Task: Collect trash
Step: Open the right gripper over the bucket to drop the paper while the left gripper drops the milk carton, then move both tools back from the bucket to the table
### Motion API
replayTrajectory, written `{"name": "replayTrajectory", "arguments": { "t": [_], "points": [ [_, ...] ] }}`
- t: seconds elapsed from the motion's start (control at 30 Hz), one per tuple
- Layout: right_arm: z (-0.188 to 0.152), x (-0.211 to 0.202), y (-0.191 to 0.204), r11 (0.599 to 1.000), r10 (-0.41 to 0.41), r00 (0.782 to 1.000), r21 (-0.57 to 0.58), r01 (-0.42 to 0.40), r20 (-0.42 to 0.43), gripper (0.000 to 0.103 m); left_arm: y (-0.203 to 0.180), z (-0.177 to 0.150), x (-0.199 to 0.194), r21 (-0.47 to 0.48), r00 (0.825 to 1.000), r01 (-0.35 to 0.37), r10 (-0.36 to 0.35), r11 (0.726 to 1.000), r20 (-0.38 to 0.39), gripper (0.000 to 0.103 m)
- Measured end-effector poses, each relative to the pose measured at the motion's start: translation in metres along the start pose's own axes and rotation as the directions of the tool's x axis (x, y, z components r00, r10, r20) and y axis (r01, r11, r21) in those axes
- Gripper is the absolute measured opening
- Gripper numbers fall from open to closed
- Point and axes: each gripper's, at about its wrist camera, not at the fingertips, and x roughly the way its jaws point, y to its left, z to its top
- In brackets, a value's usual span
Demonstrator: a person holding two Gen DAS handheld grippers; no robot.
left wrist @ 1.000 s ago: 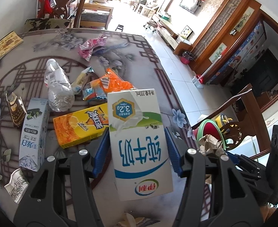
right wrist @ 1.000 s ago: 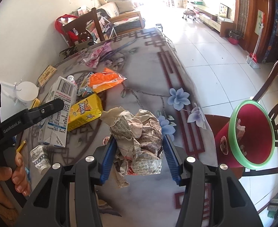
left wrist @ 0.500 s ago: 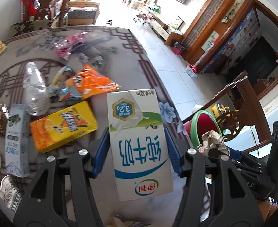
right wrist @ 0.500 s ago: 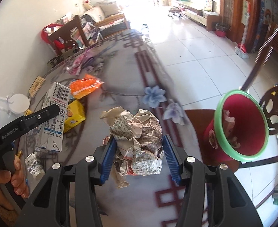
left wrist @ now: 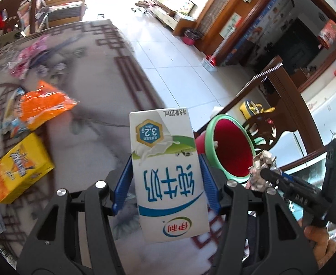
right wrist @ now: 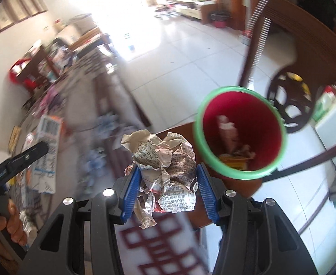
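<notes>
Between the blue pads of the left gripper point(left wrist: 166, 178) sits a white milk carton point(left wrist: 168, 174), clamped on both side walls and standing up past the fingertips, its printing upside down to the wrist camera; ahead and to the right of that tool, beyond the table edge, is the red bin point(left wrist: 230, 147) with its green rim, resting on a wooden chair seat. The right gripper point(right wrist: 165, 186) is closed on a crumpled newspaper ball point(right wrist: 165, 162), and the same bin point(right wrist: 239, 135) lies ahead and to the right of its tips, mouth tilted toward the camera, with some scraps already at the bottom. Neither load is over the opening yet. Judging from this, the main risk is letting go early: the paper is loose and ragged, so a strand could snag on a pad and fall onto the chair or floor. The tall carton could catch the green rim and tip out. Both tools are close together on the bin's near side, so they could knock each other. Behind and left of the left tool, a yellow box point(left wrist: 19, 167) and an orange wrapper point(left wrist: 44, 107) remain on the table point(left wrist: 94, 73)
</notes>
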Motion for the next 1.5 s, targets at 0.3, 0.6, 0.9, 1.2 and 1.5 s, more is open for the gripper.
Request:
{"name": "replayTrajectory", "arguments": {
  "t": [0.3, 0.6, 0.9, 1.2, 1.5],
  "points": [
    [0.027, 0.009, -0.071, 0.990, -0.112, 0.993, 0.085, 0.110, 0.019, 0.049, -0.024, 0.006, 0.031, 0.037, 0.999, 0.010, -0.008, 0.999, -0.054, 0.054],
    [0.052, 0.010, -0.110, 0.975, -0.185, 0.981, 0.135, 0.175, 0.061, 0.080, -0.060, 0.018, 0.067, 0.095, 0.994, 0.047, -0.038, 0.994, -0.098, 0.054],
    [0.033, -0.002, -0.136, 0.963, -0.193, 0.980, 0.203, 0.179, 0.047, 0.080, -0.131, 0.029, 0.123, 0.218, 0.978, 0.157, -0.122, 0.963, -0.167, 0.054],
    [0.012, -0.022, -0.164, 0.930, -0.246, 0.969, 0.290, 0.227, 0.032, 0.080, -0.206, 0.033, 0.163, 0.356, 0.955, 0.269, -0.201, 0.895, -0.216, 0.061],
    [0.006, -0.029, -0.155, 0.935, -0.227, 0.973, 0.287, 0.207, 0.039, 0.080, -0.196, 0.032, 0.147, 0.328, 0.957, 0.268, -0.211, 0.906, -0.198, 0.079]
  ]
}}
